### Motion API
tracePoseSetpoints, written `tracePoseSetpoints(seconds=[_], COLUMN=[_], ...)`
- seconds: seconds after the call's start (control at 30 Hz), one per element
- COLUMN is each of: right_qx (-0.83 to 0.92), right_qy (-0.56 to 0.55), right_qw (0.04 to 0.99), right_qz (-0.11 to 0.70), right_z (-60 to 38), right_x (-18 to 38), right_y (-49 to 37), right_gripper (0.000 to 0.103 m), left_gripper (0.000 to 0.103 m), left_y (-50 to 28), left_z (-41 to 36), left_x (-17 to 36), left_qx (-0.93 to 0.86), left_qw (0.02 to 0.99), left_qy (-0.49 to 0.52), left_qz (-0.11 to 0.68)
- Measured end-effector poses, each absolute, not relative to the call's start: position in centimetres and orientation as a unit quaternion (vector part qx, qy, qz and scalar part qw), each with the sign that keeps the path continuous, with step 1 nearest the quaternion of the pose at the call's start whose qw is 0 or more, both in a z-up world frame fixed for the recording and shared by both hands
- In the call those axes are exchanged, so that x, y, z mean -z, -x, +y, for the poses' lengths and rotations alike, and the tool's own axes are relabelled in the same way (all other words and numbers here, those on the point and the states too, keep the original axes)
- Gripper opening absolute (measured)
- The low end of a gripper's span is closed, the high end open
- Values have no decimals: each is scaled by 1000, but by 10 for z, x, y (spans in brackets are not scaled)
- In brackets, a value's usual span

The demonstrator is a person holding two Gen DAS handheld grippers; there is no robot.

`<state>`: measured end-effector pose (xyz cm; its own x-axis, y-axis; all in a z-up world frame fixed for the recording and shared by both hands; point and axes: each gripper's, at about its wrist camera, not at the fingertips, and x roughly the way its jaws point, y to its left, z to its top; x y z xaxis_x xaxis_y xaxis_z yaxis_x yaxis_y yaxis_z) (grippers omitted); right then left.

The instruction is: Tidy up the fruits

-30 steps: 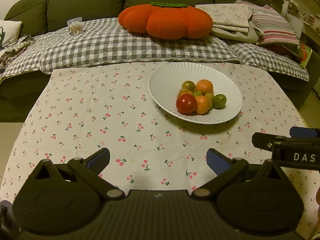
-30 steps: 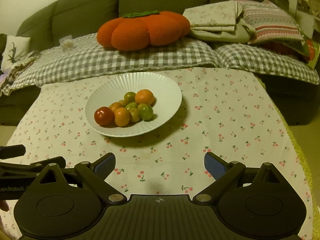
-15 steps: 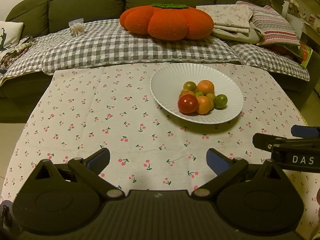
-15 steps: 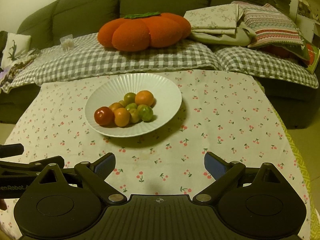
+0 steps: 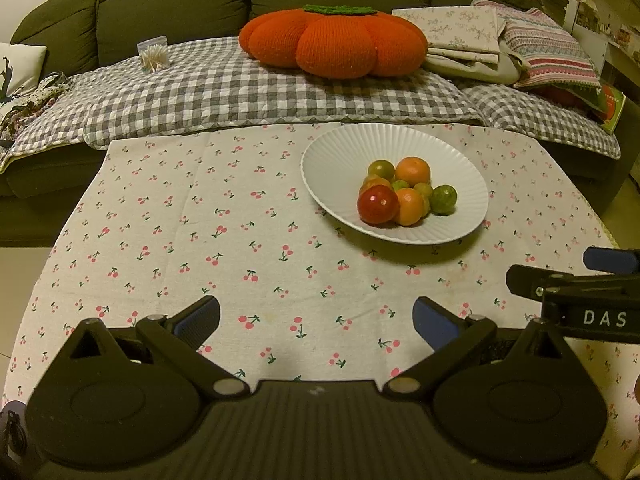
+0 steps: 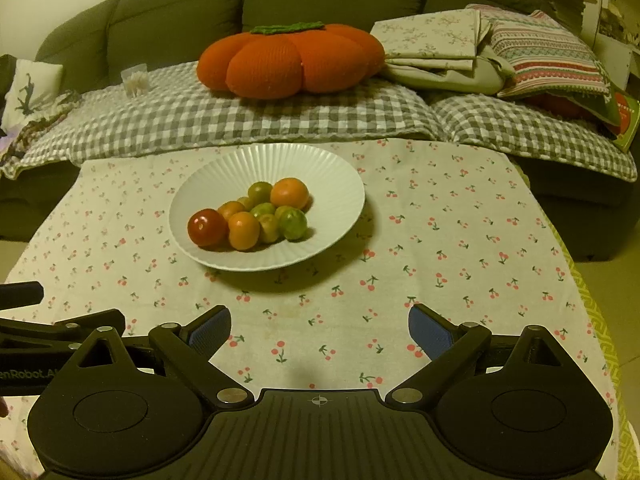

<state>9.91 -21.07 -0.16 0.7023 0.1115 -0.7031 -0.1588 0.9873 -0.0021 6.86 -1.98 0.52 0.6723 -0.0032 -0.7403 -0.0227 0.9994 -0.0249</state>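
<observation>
A white ribbed plate (image 5: pixel 340 156) (image 6: pixel 328 176) stands on the far half of a cherry-print tablecloth (image 5: pixel 224 240) (image 6: pixel 460 240). It holds a heap of several small fruits: a red one (image 5: pixel 377 204) (image 6: pixel 207 227) at the near left, orange ones (image 5: pixel 413 171) (image 6: pixel 289 193) and green ones (image 5: pixel 443 199) (image 6: pixel 293 223). My left gripper (image 5: pixel 316 320) is open and empty, near the table's front, well short of the plate. My right gripper (image 6: pixel 320 330) is open and empty too, beside it on the right; its side shows in the left wrist view (image 5: pixel 576 292).
Behind the table is a green sofa under a grey checked blanket (image 5: pixel 224 92) (image 6: pixel 224 120). On it lie an orange pumpkin cushion (image 5: pixel 332 42) (image 6: pixel 288 60), folded cloths (image 5: pixel 460 40) (image 6: pixel 432 52), a striped pillow (image 6: pixel 548 56) and a small clear box (image 5: pixel 153 55).
Both grippers have drifted slightly back and up, so the plate sits a touch lower and farther in both views. Both jaws stay open and empty.
</observation>
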Motion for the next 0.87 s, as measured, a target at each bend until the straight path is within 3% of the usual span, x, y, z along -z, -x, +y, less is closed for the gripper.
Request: tracePoseSetpoints(seconds=[0.87], right_qx=[-74], right_qy=[35], right_qw=[922], right_qz=[380], right_z=[-210], right_x=[4], right_y=[-98], right_gripper=[97], left_gripper=[102], left_y=[-67], left_z=[-19], left_x=[-3], left_qx=[-5], left_qw=[913], left_qy=[15], left_qz=[407])
